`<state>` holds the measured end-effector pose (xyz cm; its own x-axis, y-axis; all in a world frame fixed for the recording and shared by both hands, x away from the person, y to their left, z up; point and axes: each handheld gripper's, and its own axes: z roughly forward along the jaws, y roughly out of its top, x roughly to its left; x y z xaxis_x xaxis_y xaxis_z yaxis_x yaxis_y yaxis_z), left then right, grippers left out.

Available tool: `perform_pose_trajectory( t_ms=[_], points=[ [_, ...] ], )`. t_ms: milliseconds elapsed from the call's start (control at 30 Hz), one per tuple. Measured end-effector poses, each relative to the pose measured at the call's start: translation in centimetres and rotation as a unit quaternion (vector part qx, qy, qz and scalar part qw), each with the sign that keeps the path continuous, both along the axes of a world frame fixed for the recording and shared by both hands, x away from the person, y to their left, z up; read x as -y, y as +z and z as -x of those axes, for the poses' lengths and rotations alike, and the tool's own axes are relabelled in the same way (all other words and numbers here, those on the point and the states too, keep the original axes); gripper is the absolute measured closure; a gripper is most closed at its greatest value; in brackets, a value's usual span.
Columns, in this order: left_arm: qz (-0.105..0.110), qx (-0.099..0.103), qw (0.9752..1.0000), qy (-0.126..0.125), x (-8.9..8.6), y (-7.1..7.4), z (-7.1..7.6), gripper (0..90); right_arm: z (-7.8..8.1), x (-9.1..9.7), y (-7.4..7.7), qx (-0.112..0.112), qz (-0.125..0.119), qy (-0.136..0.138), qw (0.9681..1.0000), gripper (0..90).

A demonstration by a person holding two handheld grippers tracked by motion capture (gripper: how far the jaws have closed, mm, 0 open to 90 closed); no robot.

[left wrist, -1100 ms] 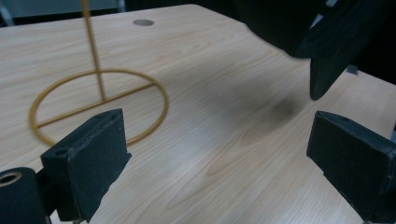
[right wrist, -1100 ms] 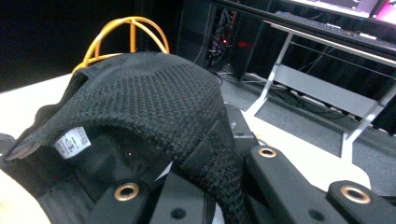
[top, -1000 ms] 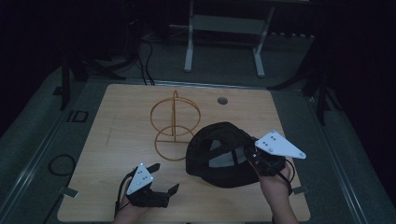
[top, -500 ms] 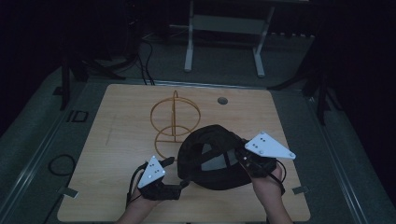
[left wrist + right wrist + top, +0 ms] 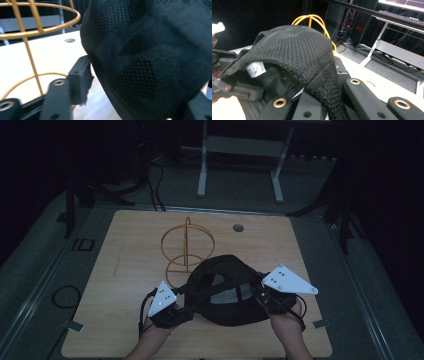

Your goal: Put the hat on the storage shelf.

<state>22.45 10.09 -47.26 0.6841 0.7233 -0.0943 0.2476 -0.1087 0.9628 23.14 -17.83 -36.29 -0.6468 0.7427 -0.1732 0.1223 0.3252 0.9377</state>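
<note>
A black knitted cap (image 5: 227,290) lies upside down near the front of the wooden table (image 5: 125,250), its white label showing inside. My right gripper (image 5: 260,295) is shut on the cap's right rim; the fabric (image 5: 297,47) runs down between its jaws (image 5: 332,95). My left gripper (image 5: 187,312) is at the cap's left side. Its jaws have just been closing and the cap (image 5: 150,62) bulges between them (image 5: 142,82). The left pad (image 5: 81,75) meets the fabric only at its tip; the other pad is hidden. A gold wire stand (image 5: 187,245) rises just behind the cap.
A round cable hole (image 5: 238,227) sits in the table's far side. Beyond the table a grey metal frame (image 5: 240,150) stands on the floor. A cable loop (image 5: 65,295) lies on the floor to the left. The stand's gold rings (image 5: 37,30) pass close to my left gripper.
My left gripper has moved right and a little up, to the cap's left rim, and its jaws have narrowed around the fabric. The cap has shifted slightly left. The right gripper has kept its grip.
</note>
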Motion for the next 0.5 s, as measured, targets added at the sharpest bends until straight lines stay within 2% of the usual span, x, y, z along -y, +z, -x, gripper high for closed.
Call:
perform_pose_trajectory(
  t_ms=[267,333,500],
  points=[
    [0.005,0.011,0.9995,0.030,-0.2,0.6,0.1,70.9,0.4,0.3,-0.2,0.000,0.002,0.001,1.0000,88.7],
    [0.008,0.005,0.9995,0.030,-0.3,0.8,0.0,73.1,0.5,0.4,-0.2,0.000,0.002,0.001,1.0000,88.6],
    [0.006,0.008,0.9992,0.039,-0.4,1.1,0.1,83.7,0.9,0.5,-0.5,-0.003,0.001,0.002,1.0000,88.6]
  ],
)
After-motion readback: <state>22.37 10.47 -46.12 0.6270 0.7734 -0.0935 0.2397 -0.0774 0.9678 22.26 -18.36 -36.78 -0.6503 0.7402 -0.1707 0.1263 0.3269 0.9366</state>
